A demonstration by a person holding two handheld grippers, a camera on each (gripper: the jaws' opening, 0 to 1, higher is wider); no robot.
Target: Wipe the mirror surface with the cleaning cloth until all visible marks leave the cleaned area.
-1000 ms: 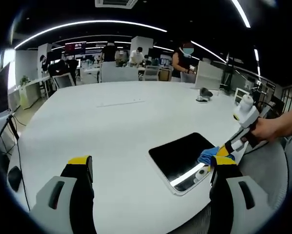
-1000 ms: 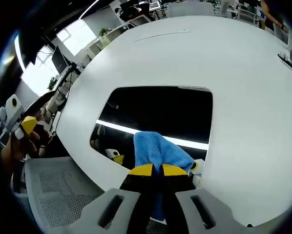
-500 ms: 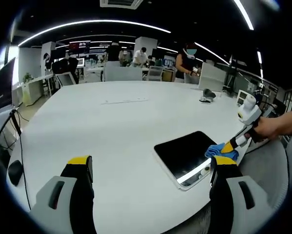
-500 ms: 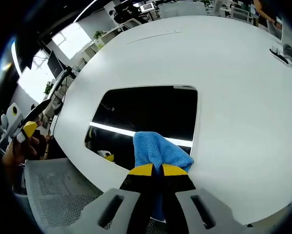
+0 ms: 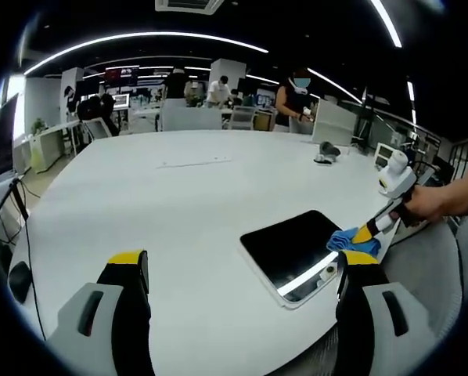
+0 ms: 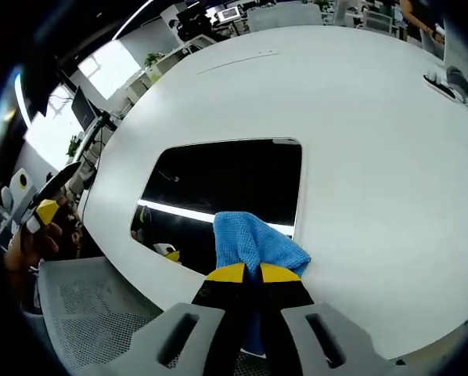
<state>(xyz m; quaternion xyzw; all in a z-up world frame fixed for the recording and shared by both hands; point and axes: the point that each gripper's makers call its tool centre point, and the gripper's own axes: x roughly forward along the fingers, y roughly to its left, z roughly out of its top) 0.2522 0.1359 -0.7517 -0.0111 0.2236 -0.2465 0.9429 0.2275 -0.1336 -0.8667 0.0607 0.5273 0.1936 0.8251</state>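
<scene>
Cloth (image 6: 257,243) has slid right across the mirror (image 6: 226,176) — still clamped.

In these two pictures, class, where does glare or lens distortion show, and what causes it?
Right gripper view: a bright strip of reflected ceiling light crosses the dark mirror beside the blue cloth; the window at upper left is blown out. Left gripper view: the fisheye bends the white table edge and ceiling light strips into arcs.

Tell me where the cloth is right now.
The cloth is clamped in the right gripper, at the mirror's near edge in the right gripper view; in the left gripper view it sits at the mirror's right corner.
</scene>
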